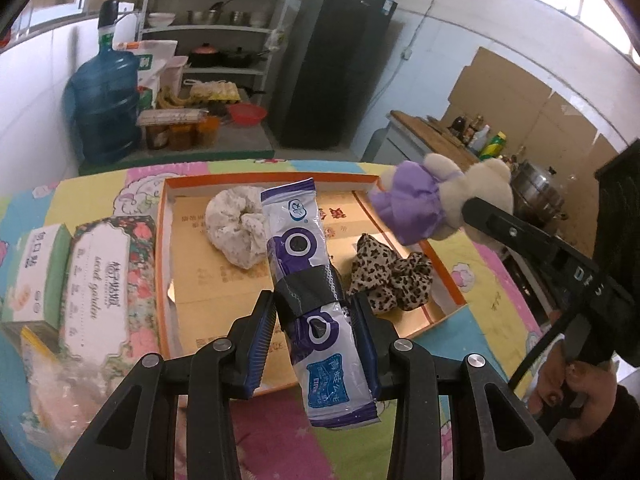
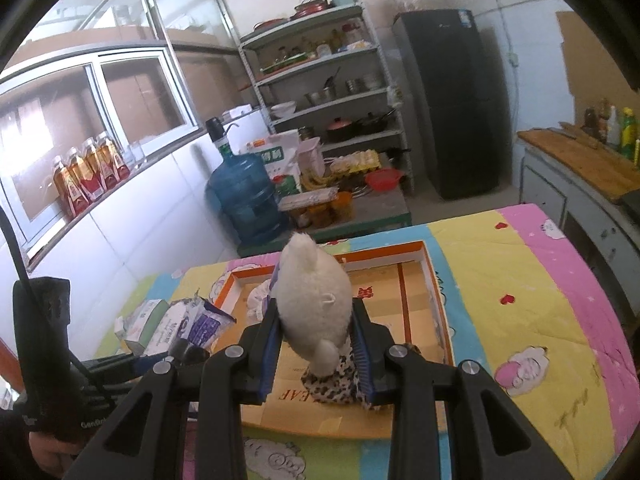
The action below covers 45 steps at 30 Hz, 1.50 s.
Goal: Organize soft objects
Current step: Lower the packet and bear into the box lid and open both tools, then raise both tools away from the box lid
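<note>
My left gripper (image 1: 314, 316) is shut on a long purple-and-white soft packet (image 1: 310, 276), held upright over the near side of the orange-rimmed cardboard tray (image 1: 168, 216). In the tray lie a white bundled cloth (image 1: 236, 224) and a leopard-print scrunchie (image 1: 390, 276). My right gripper (image 2: 316, 330) is shut on a cream plush bear (image 2: 314, 300) with a purple dress (image 1: 408, 204); in the left wrist view the bear hangs over the tray's right rim. The scrunchie (image 2: 334, 382) shows below the bear.
A flowered tissue box (image 1: 102, 280) and a green-and-white box (image 1: 36, 268) lie left of the tray on the patchwork quilt (image 2: 520, 304). A plastic bag (image 1: 60, 384) lies nearer. Behind the table stand a blue water jug (image 2: 244, 196), shelves and a black fridge (image 2: 456, 100).
</note>
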{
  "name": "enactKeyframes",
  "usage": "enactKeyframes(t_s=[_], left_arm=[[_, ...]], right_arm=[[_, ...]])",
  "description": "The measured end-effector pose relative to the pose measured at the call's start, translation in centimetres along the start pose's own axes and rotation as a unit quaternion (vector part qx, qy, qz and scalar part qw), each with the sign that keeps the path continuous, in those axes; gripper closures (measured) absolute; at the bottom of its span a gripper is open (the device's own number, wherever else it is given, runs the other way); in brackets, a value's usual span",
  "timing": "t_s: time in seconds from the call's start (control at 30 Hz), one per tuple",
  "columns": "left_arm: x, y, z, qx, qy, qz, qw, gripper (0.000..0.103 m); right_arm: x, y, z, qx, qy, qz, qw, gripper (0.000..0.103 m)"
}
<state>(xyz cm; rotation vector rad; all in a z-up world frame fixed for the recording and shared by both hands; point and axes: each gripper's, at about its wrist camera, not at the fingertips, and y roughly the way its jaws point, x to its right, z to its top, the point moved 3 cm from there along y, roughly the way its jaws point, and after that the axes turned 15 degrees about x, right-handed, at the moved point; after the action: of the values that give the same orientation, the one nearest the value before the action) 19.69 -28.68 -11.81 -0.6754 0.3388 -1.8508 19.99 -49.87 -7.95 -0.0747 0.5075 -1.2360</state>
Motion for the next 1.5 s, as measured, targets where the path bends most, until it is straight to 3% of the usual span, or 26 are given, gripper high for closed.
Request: enactKeyframes(t_s=[0.53, 0.93, 1.0, 1.1, 1.23, 1.5], left_arm=[[0.5, 5.1, -1.6, -0.036, -0.026, 0.013, 0.9989, 0.064], [0.5, 7.7, -3.0, -0.075, -0.021, 0.021, 0.9968, 0.060], [0.4, 7.9, -3.0, -0.074, -0.019, 0.025, 0.9968, 0.057], [0.3, 7.8, -2.8, -0.070, -0.021, 0.021, 0.9971, 0.054], [0.2, 7.3, -2.5, -0.061, -0.020, 0.020, 0.9977, 0.042], [0.3, 5.1, -1.0, -0.030, -0.017, 0.014, 0.9993, 0.040]], right_arm=[[3.8, 6.0, -1.8, -0.057, 0.013, 0.026, 0.998, 0.069], [4.8, 7.5, -3.4, -0.090, 0.003, 0.006, 0.996, 0.068], [4.9, 7.5, -3.5, -0.094, 0.006, 0.002, 0.996, 0.065], [5.1, 7.4, -3.5, -0.093, 0.003, -0.007, 0.996, 0.051], [5.2, 7.1, -3.2, -0.089, 0.001, -0.014, 0.996, 0.050], [5.6, 5.7, -2.8, -0.080, 0.023, -0.025, 0.996, 0.050]])
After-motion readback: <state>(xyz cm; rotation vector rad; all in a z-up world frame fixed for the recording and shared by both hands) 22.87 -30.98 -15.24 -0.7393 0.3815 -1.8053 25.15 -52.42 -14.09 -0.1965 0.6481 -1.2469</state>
